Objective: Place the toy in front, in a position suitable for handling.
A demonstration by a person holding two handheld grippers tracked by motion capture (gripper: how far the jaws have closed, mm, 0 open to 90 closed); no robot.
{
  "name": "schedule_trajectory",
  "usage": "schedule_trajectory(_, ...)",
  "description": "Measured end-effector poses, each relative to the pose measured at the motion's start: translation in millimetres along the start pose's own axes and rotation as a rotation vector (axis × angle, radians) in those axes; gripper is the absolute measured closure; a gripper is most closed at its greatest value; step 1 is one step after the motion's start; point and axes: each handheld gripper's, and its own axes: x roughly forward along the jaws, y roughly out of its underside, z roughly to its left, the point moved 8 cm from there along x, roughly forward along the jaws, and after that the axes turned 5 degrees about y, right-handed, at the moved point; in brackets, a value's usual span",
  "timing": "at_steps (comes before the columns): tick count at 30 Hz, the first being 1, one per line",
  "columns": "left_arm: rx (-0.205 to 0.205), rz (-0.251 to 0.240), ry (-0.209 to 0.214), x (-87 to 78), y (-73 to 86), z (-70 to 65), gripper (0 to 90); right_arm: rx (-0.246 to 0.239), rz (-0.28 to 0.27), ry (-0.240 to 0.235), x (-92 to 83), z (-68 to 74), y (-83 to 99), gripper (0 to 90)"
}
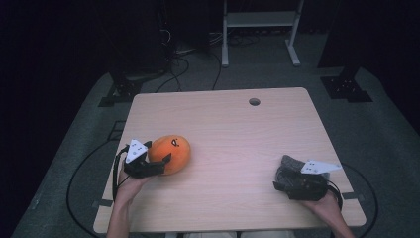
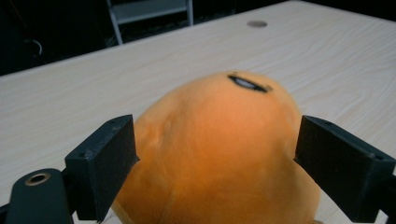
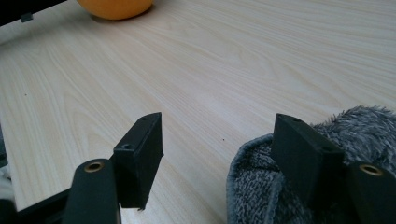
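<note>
An orange plush toy lies on the pale wooden table near its left edge, about midway between the near and far edges. It is egg-shaped and soft, with a small dark stitched mark on its upper side; the mark is too small to read as writing, and no brand or label can be made out on it.

The left gripper sits at the toy's left side, held in the person's left hand. In the left gripper view its jaws stand spread wide, one on either side of the orange plush toy, close against its flanks; whether the pads press into the fabric cannot be told.

Near the table's right edge, toward the near right corner, the right gripper rests low in the person's right hand. Its jaws are spread too, with bare table between them. A grey fuzzy cloth lies bunched under and around one jaw in the right gripper view, touching it.

A round hole is cut in the table near the far edge.
</note>
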Motion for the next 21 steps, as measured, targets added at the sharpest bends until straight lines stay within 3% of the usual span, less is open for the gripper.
schedule_trajectory(7, 0.013, 0.041, 0.011, 9.6, 9.6, -3.0, 12.0, 0.003, 0.001, -0.001, -0.1, 0.0, 0.2, 32.9)
schedule_trajectory(12, -0.005, 0.064, -0.002, 14.4, 14.1, -1.8, 14.1, 0.0, -0.004, -0.003, -1.2, 0.8, 0.2, 33.4)
schedule_trajectory(21, 0.035, 0.079, -0.019, 15.2, 17.3, -5.0, 35.2, 0.006, -0.008, -0.003, -2.0, -1.2, 0.1, 34.2)
